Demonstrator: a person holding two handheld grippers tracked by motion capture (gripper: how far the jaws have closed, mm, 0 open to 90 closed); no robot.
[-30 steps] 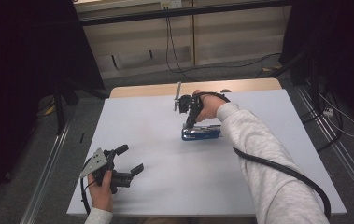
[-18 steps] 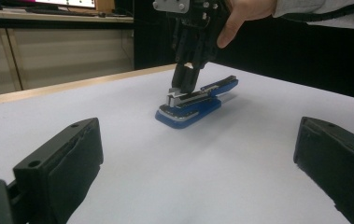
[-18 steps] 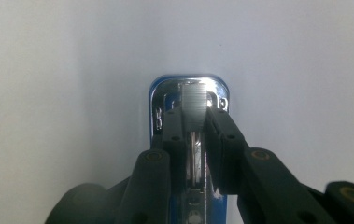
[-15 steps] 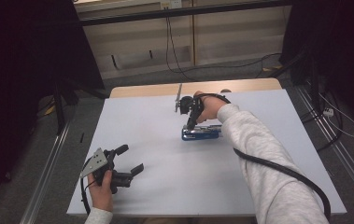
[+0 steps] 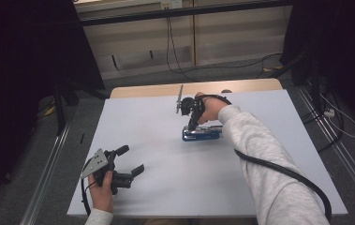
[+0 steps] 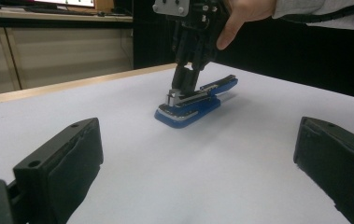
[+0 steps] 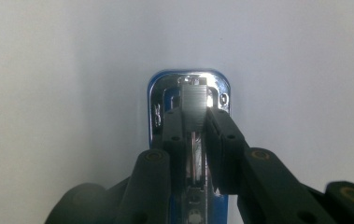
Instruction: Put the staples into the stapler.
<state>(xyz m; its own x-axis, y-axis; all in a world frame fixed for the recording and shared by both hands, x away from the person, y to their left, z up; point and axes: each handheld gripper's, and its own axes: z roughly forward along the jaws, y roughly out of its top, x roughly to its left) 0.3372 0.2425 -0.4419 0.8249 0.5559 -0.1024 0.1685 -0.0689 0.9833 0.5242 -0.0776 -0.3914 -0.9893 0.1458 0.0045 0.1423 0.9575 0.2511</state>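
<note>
One white table (image 5: 166,187) is seen from the high view, its surface a plain sheet with a strip of pale wood along the far edge. On the far half of it, slightly right of centre, a blue stapler (image 5: 202,134) with bright metal parts is laid flat, its length running across the table. The right gripper (image 5: 191,123) is brought down onto the stapler's left end from above, held by the person's right hand (image 5: 212,108), whose grey sleeve (image 5: 264,168) reaches in from the lower right with a black cable trailing along it. In the right gripper view the two black jaws are shown drawn in close on either side of the stapler's (image 7: 189,116) narrow metal top part, gripping it, with the chrome front plate and blue base visible beyond them. In the left gripper view the same grip is seen side-on, the stapler (image 6: 194,100) resting on the table under the right gripper (image 6: 184,86). The left gripper (image 5: 129,160) is held low over the near left part of the table, well apart from the stapler, its jaws spread wide and holding nothing.
</note>
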